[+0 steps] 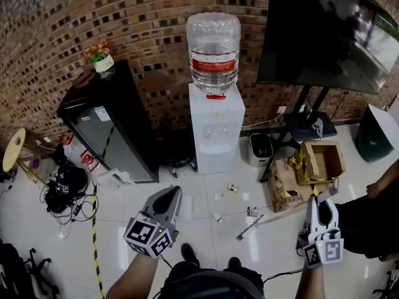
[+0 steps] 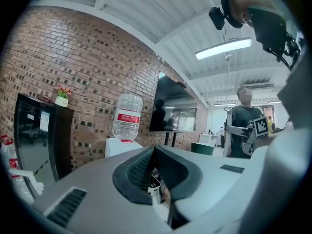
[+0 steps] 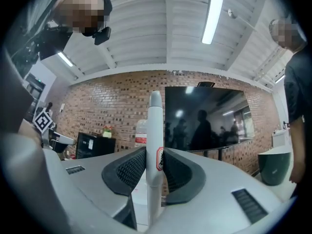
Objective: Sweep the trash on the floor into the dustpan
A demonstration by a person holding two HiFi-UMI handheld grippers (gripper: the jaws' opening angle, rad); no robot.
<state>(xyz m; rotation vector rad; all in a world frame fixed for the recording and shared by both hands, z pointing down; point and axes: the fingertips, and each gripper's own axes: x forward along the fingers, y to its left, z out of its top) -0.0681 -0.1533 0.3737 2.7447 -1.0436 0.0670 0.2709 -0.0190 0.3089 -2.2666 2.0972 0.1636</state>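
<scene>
Small bits of trash lie on the white floor tiles in front of the water dispenser: a scrap [image 1: 232, 188], a crumpled piece [image 1: 252, 212], another [image 1: 216, 217] and a thin grey strip [image 1: 248, 228]. My right gripper [image 1: 321, 203] [image 3: 155, 152] is at the lower right, shut on an upright white handle [image 3: 155, 130] with a red-edged label. What the handle belongs to is hidden. My left gripper [image 1: 173, 195] [image 2: 153, 150] points towards the dispenser, jaws shut with nothing between them. No dustpan shows.
A water dispenser [image 1: 215, 129] stands against the brick wall, with a black glass-door cabinet [image 1: 109, 126] to its left and a TV on a stand [image 1: 324, 30] to its right. A small bin [image 1: 260, 148], cardboard boxes [image 1: 321, 161], cables [image 1: 65, 185] and a bystander's leg [image 1: 374, 217] surround the spot.
</scene>
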